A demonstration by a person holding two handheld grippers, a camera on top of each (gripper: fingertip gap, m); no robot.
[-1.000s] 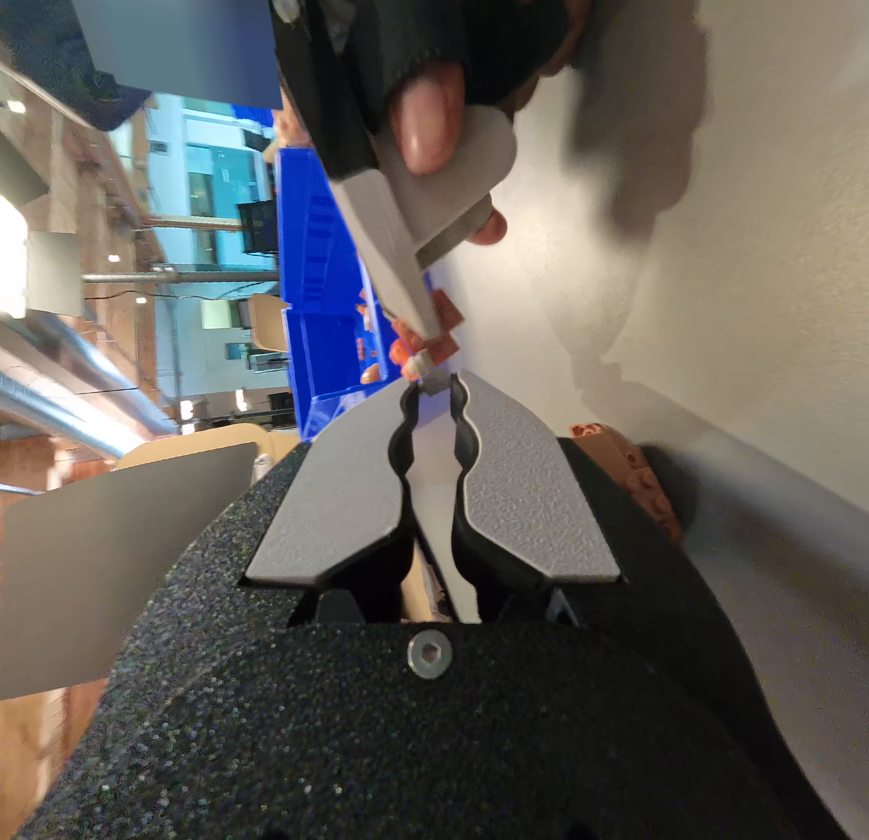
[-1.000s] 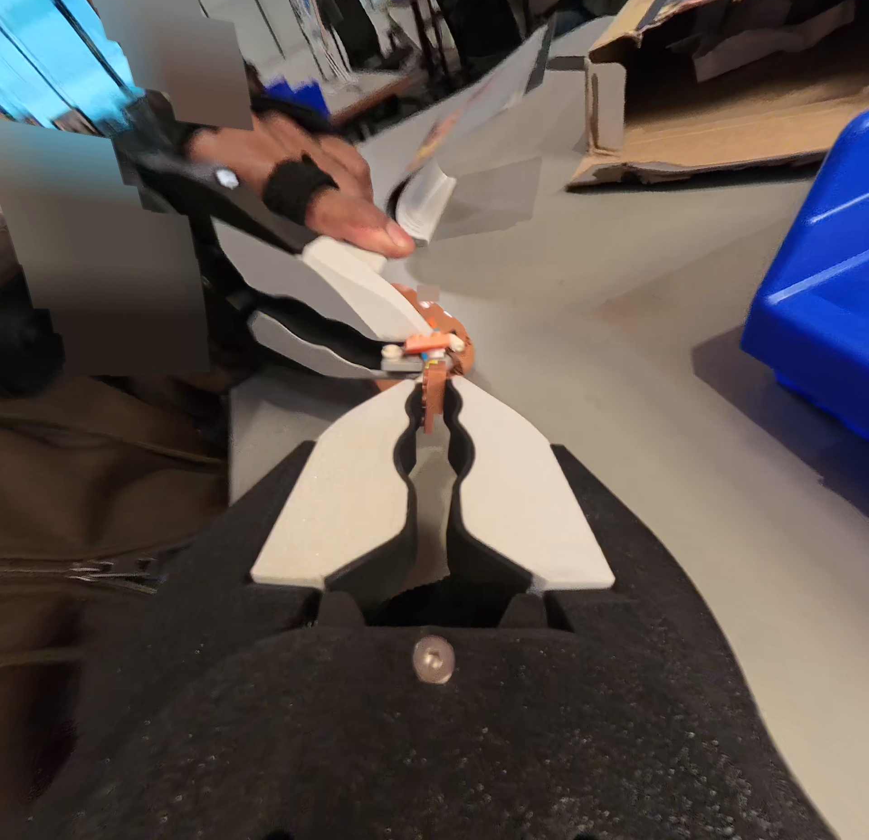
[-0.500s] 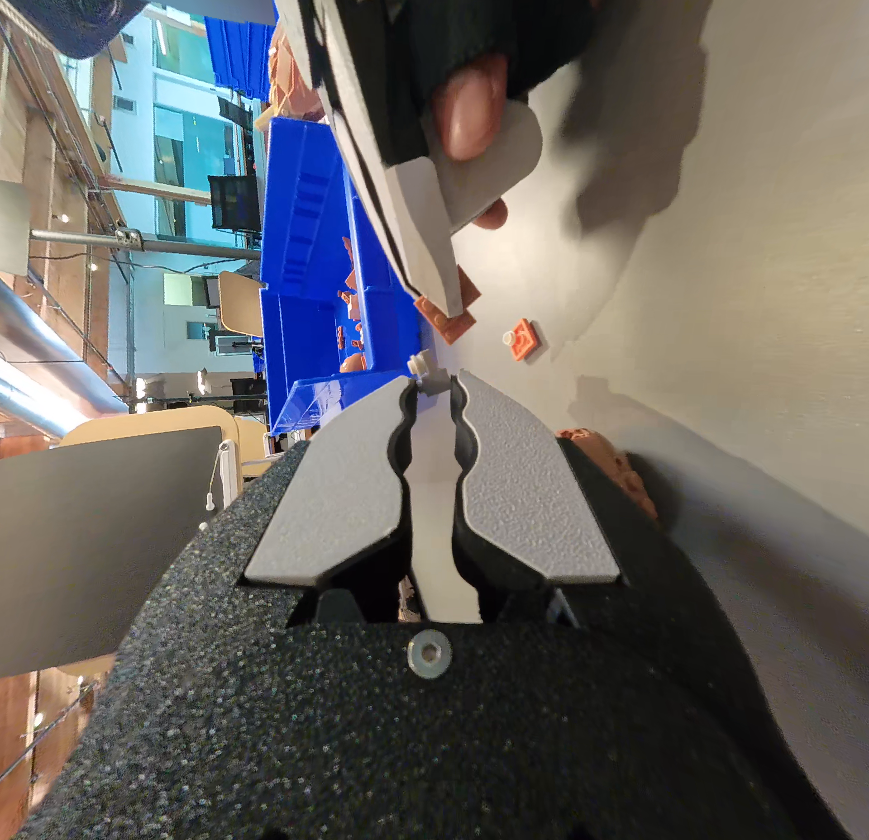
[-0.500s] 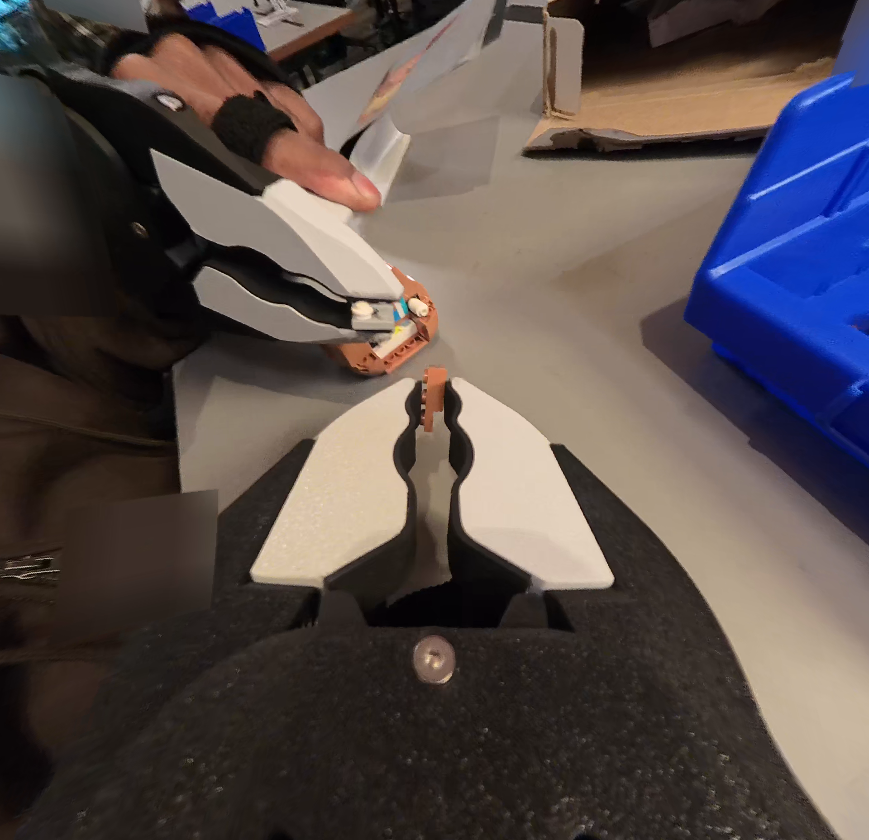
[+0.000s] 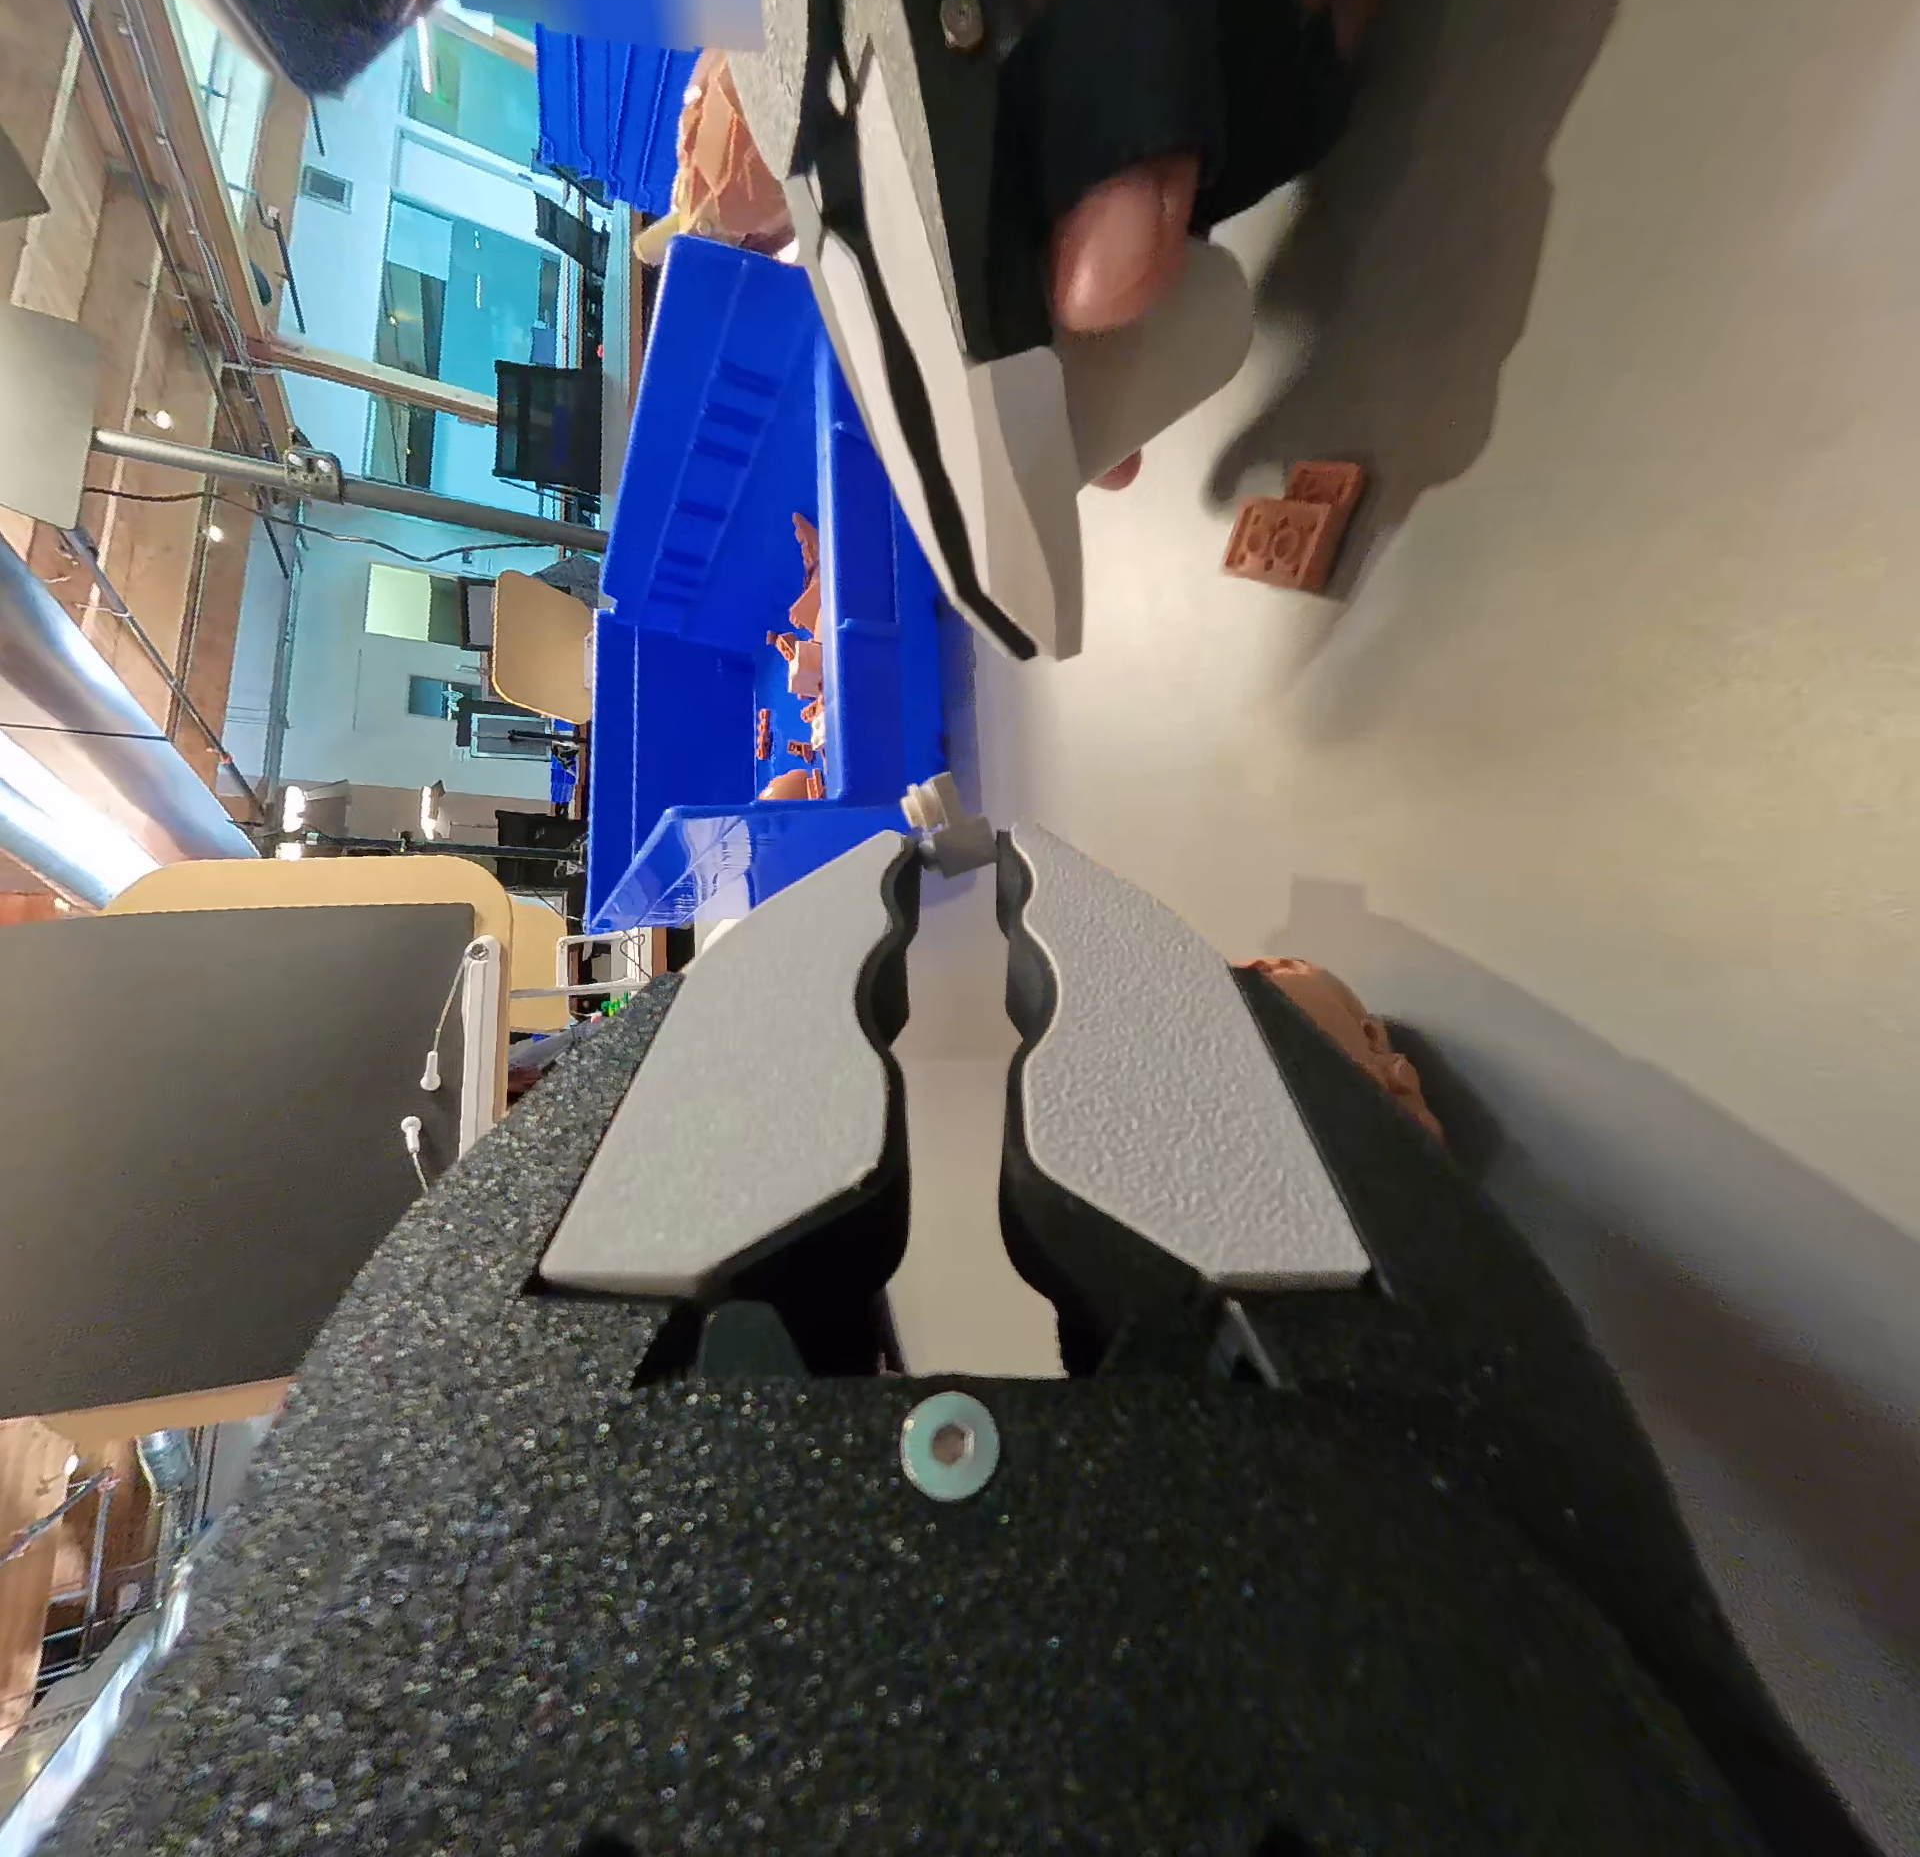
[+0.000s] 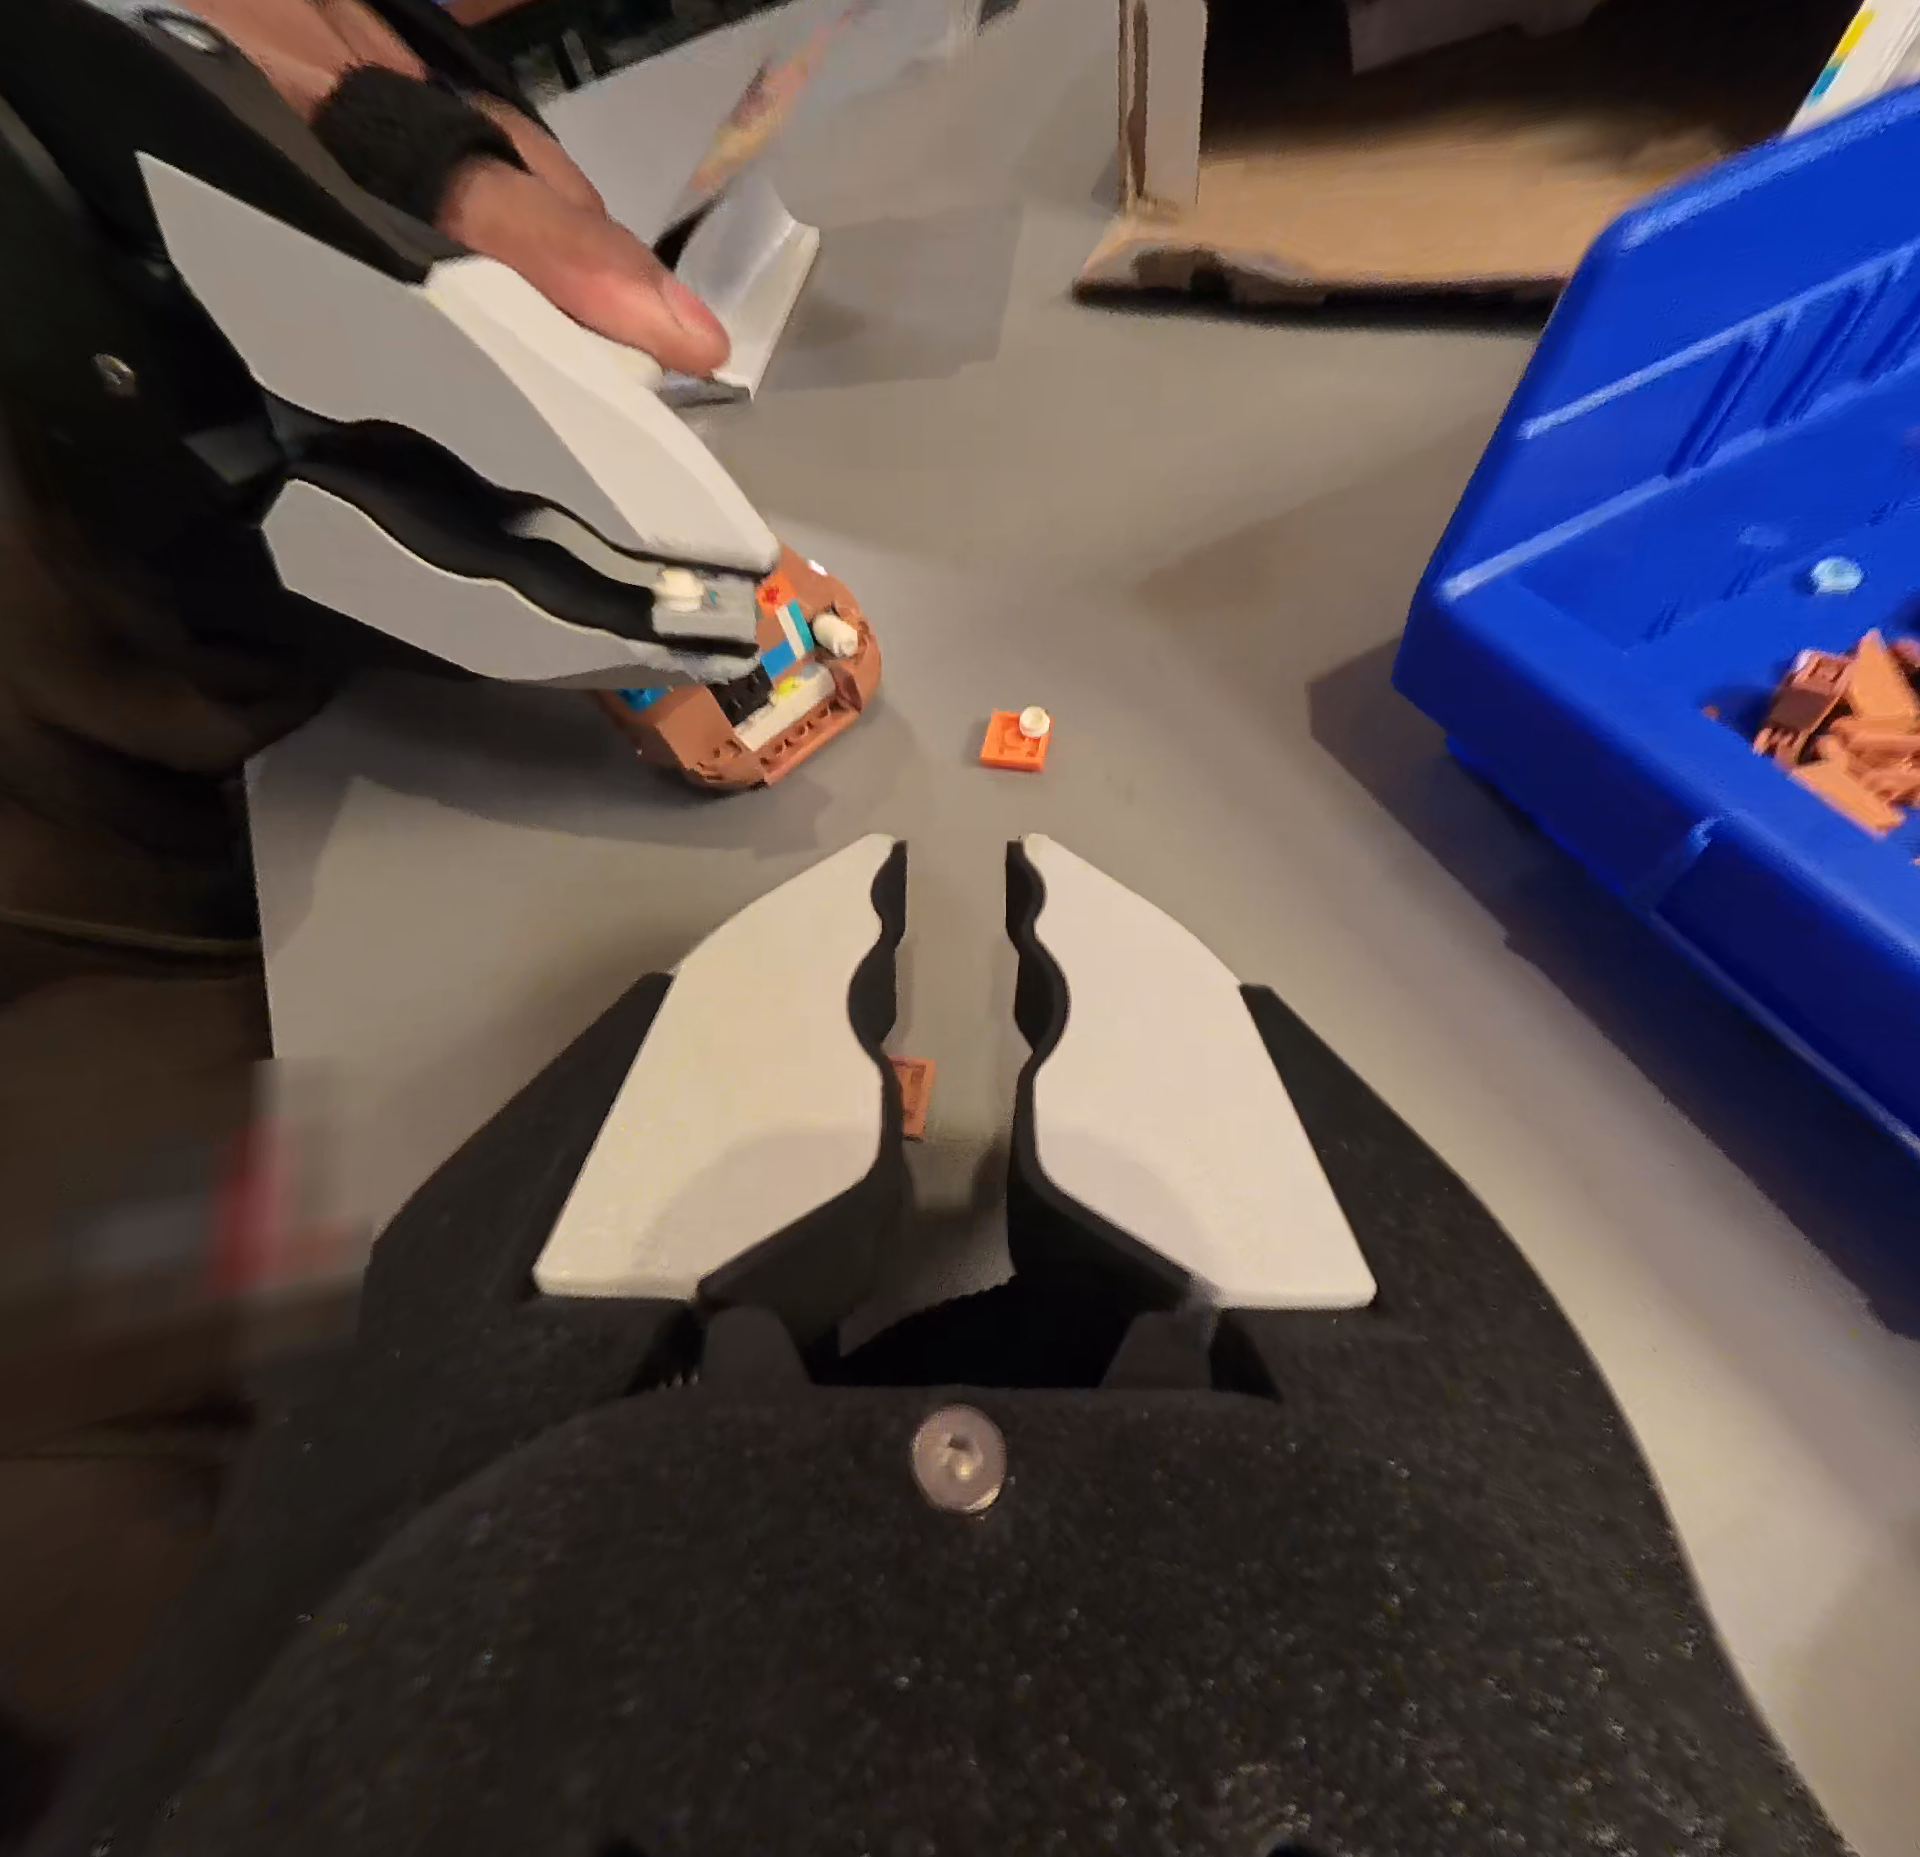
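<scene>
Left gripper (image 6: 717,612) clamps a small grey brick (image 5: 958,843); right gripper (image 6: 956,851), jaws apart and empty, hovers above the grey table (image 6: 1143,581), orange plate (image 6: 1016,739) at twelve o'clock.

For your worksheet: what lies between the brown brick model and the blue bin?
A small orange plate carrying a white stud; the right wrist view shows it.
</scene>
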